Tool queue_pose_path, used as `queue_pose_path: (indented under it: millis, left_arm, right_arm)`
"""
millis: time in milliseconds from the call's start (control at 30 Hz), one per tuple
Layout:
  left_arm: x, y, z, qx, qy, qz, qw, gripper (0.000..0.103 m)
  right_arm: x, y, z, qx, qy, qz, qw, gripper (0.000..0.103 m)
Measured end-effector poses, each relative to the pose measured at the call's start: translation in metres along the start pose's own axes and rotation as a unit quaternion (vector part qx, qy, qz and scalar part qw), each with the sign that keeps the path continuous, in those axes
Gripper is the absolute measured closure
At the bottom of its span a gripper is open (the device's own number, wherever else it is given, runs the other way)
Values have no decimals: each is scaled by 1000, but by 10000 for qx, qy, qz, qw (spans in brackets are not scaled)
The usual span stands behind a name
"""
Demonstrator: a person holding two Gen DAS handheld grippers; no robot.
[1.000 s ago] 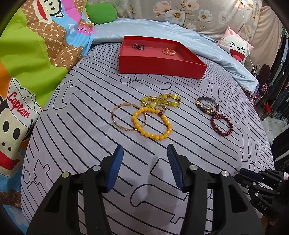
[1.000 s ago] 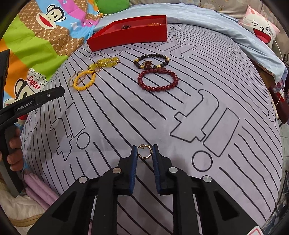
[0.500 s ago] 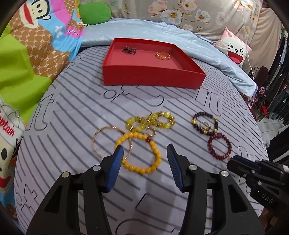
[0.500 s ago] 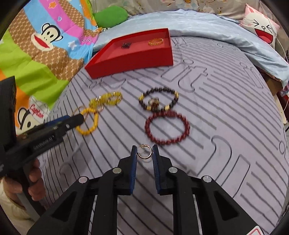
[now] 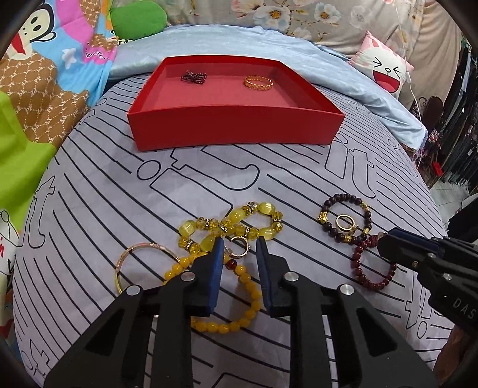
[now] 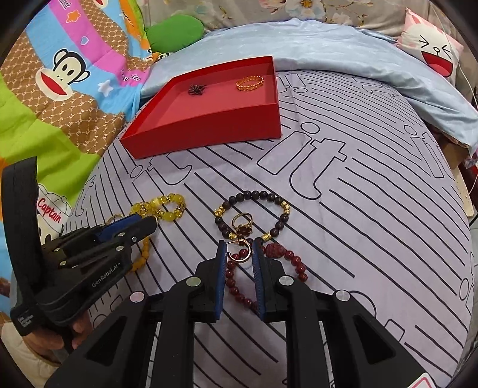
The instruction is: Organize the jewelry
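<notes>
Two hoop earrings: one (image 5: 238, 246) between closing left fingers (image 5: 218, 253), one (image 6: 239, 252) pinched by right fingers (image 6: 221, 256).

It was a home bedroom: a bed under a striped grey sheet (image 5: 89, 209), a cartoon monkey quilt (image 6: 59, 89), floral pillows (image 5: 298, 15) and a cat-face cushion (image 5: 385, 71).

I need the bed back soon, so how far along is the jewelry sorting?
Early. Done: the red tray holds only a gold woven ring and a dark beaded piece. In hand: the right gripper pinches a gold hoop earring; the left gripper, jaws just closing, frames another gold hoop. Left: five bracelets and two rings.
</notes>
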State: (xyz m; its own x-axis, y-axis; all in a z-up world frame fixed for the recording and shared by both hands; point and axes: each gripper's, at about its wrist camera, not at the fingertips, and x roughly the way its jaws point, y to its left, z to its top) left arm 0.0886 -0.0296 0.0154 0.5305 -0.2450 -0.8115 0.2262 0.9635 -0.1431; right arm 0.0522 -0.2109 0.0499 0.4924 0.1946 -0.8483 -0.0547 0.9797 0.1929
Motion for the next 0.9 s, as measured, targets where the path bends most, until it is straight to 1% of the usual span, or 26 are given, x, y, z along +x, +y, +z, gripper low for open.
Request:
queue_pose_path:
  millis: [67, 167, 233, 333, 500, 600, 733, 767, 800, 900]
  left_arm:
    - [2, 0, 2, 10, -5, 30, 10000, 81]
    - [3, 0, 4, -75, 26, -28, 10000, 81]
    - [3, -2, 4, 14, -23, 36, 10000, 81]
    - [8, -6, 3, 149, 20, 119, 9998, 81]
    - [11, -9, 1, 336, -21, 220, 9992, 82]
    - [12, -7, 1, 319, -32, 254, 9992, 88]
    - [11, -6, 1, 307, -47, 248, 9992, 89]
    - [9, -6, 1, 293, -48, 212, 9993, 92]
    - [9, -6, 1, 279, -33, 165, 9995, 99]
    - [3, -7, 0, 257, -71, 87, 9996, 99]
  right_arm:
    - [3, 0, 2, 10, 14, 17, 10000, 87]
    - [4, 0, 2, 12, 23, 38, 10000, 87]
    - [4, 0, 3, 26, 22, 47, 10000, 87]
    - [6, -2, 4, 52, 28, 60, 10000, 87]
    - [8, -4, 5, 100, 51, 86, 9999, 87]
    - [9, -5, 4, 118, 77, 98, 9999, 87]
    - [9, -5, 4, 113, 71, 100, 9999, 87]
    - [9, -5, 4, 112, 67, 100, 9999, 87]
    - [9, -5, 4, 112, 62, 100, 9999, 87]
    - [6, -5, 3, 118, 42, 96, 9999, 87]
